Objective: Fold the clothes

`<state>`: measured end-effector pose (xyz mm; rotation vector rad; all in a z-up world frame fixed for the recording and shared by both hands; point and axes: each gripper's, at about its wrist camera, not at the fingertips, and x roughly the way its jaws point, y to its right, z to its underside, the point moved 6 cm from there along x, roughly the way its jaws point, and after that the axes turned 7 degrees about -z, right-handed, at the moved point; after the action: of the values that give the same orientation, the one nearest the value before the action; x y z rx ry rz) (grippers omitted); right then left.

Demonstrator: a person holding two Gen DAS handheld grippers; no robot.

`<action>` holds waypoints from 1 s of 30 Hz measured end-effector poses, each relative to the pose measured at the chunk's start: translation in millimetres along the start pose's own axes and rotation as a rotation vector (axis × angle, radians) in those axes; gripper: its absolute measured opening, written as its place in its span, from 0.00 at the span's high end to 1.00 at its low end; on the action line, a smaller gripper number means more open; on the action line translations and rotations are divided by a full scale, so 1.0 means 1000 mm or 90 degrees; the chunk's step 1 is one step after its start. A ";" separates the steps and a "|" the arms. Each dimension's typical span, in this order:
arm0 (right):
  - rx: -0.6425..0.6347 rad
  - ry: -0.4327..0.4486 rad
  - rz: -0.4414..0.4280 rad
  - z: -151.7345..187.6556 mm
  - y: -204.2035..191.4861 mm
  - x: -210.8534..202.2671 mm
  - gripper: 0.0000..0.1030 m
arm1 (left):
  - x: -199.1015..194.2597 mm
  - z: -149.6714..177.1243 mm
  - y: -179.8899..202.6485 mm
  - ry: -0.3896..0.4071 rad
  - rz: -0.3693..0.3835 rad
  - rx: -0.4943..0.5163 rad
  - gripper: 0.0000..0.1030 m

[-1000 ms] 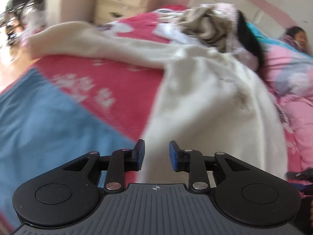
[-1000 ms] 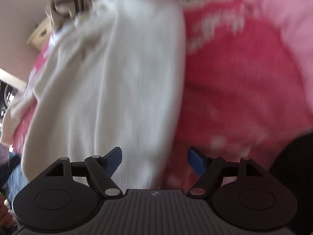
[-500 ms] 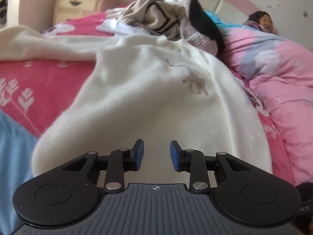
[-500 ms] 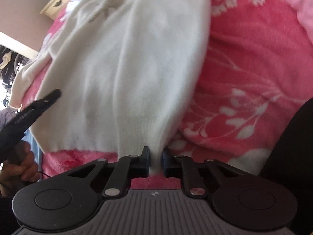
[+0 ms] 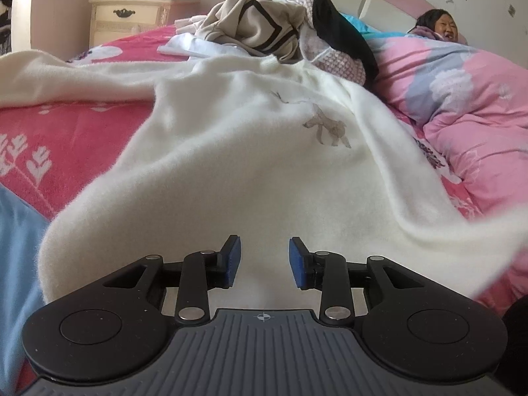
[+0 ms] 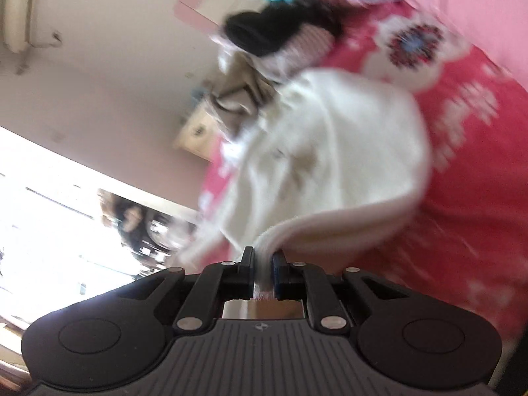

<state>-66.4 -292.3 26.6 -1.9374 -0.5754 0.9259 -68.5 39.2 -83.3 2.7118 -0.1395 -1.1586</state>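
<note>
A cream fleece sweater (image 5: 250, 151) with a small grey print lies spread on the pink bedspread (image 5: 49, 135), one sleeve stretched to the far left. My left gripper (image 5: 264, 260) is open, its blue pads low over the sweater's near hem, holding nothing. My right gripper (image 6: 263, 269) is shut on the sweater's hem edge (image 6: 330, 165) and lifts it off the bed; that view is tilted and blurred.
A pile of other clothes (image 5: 280, 33) sits at the head of the bed. A person (image 5: 439, 26) lies under a pink quilt (image 5: 462, 99) at right. A cream nightstand (image 5: 132, 19) stands at back left. A blue cloth (image 5: 16, 247) lies at near left.
My right gripper closed on the sweater's hem and has lifted and swung it, tilting its view. My left gripper has moved in low over the sweater's near hem and stays open.
</note>
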 end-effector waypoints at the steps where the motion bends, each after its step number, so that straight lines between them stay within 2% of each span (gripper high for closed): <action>1: 0.005 -0.004 -0.012 -0.002 -0.002 -0.001 0.88 | 0.000 -0.001 0.000 -0.001 0.003 -0.003 0.68; 4: 0.029 -0.028 -0.031 0.002 -0.002 -0.003 0.88 | 0.003 0.000 0.004 0.000 0.001 0.012 0.68; 10: 0.174 -0.120 0.074 0.070 0.055 -0.020 0.89 | 0.012 0.012 0.006 -0.023 -0.022 0.063 0.68; 13: 0.209 -0.128 0.054 0.082 0.058 -0.029 0.97 | 0.006 0.011 0.013 -0.005 0.002 0.088 0.68; 17: 0.138 -0.096 0.042 0.067 0.041 -0.034 0.97 | -0.004 0.010 0.031 0.004 0.081 0.110 0.68; 20: 0.059 -0.088 0.079 0.050 0.032 -0.024 0.94 | -0.003 0.014 0.048 -0.016 0.145 0.117 0.67; 21: 0.029 -0.095 0.101 0.049 0.029 -0.018 0.90 | -0.001 0.016 0.053 -0.026 0.156 0.118 0.67; 22: -0.016 -0.112 0.136 0.050 0.028 -0.008 0.76 | 0.001 0.019 0.058 -0.036 0.166 0.118 0.67; 23: -0.071 -0.132 0.171 0.054 0.025 0.002 0.67 | 0.003 0.021 0.062 -0.043 0.168 0.121 0.67; 24: -0.143 -0.155 0.210 0.061 0.023 0.017 0.52 | 0.006 0.023 0.064 -0.046 0.165 0.126 0.67; 25: -0.216 -0.179 0.248 0.069 0.020 0.032 0.45 | 0.009 0.024 0.066 -0.048 0.162 0.132 0.67; 27: -0.344 -0.223 0.310 0.088 0.021 0.065 0.42 | 0.016 0.027 0.066 -0.059 0.147 0.138 0.67; 30: -0.412 -0.255 0.354 0.109 0.037 0.101 0.36 | 0.024 0.030 0.061 -0.079 0.134 0.133 0.67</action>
<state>-89.0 -184.4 -79.4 -2.5790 -0.6245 1.6570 -74.4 -28.1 -107.3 2.7128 -0.5785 -1.3126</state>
